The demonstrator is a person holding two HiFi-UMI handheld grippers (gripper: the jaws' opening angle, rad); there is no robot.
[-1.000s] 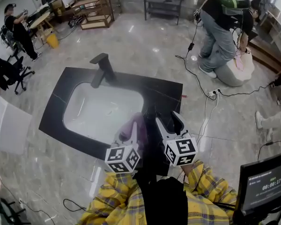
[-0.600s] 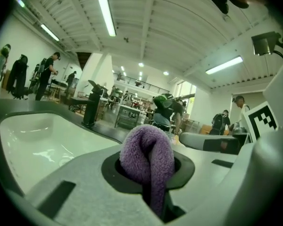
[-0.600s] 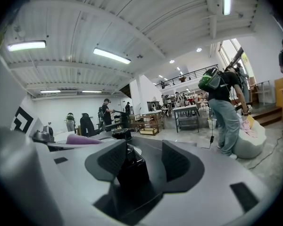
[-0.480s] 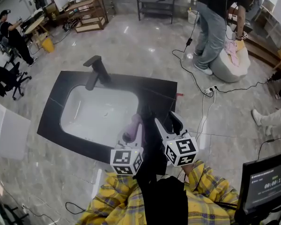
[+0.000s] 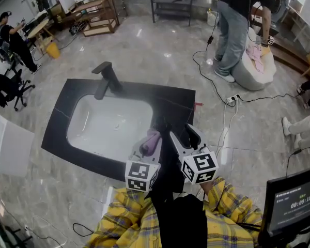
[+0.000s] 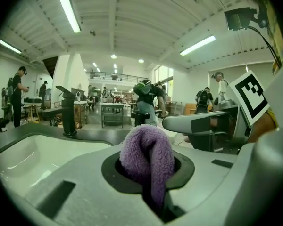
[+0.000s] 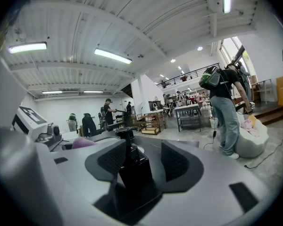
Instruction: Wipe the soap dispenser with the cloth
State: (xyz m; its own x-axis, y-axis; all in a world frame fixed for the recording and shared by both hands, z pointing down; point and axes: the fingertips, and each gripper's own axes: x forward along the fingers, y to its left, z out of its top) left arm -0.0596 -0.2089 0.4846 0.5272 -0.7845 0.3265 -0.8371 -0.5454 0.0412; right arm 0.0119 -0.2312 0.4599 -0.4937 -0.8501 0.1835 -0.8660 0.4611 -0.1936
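The left claw (image 5: pixel 147 150) is pinching the purple cloth (image 6: pixel 146 150) tight. The right claw (image 5: pixel 184 135) is spreading its jaws, and the black soap dispenser (image 7: pixel 134 172) is standing straight up between them, hugging one jaw. The dispenser is waiting just right of the cloth, so the cloth likely needs to slide right. The white sink (image 5: pixel 108 124) is lying to the left, and the black surface (image 5: pixel 62 112) is ending close by.

One reading is legible, the timer "00:00:18", shown in pale digits on the dark monitor (image 5: pixel 292 203) at the lower right of the head view; a green line above the digits is too small to be read; square black-and-white code markers, patterns rather than letters, are carried on the left-hand cube (image 5: pixel 141 175) and the right-hand cube (image 5: pixel 199 168) at lower centre; nothing can be read in either gripper view.
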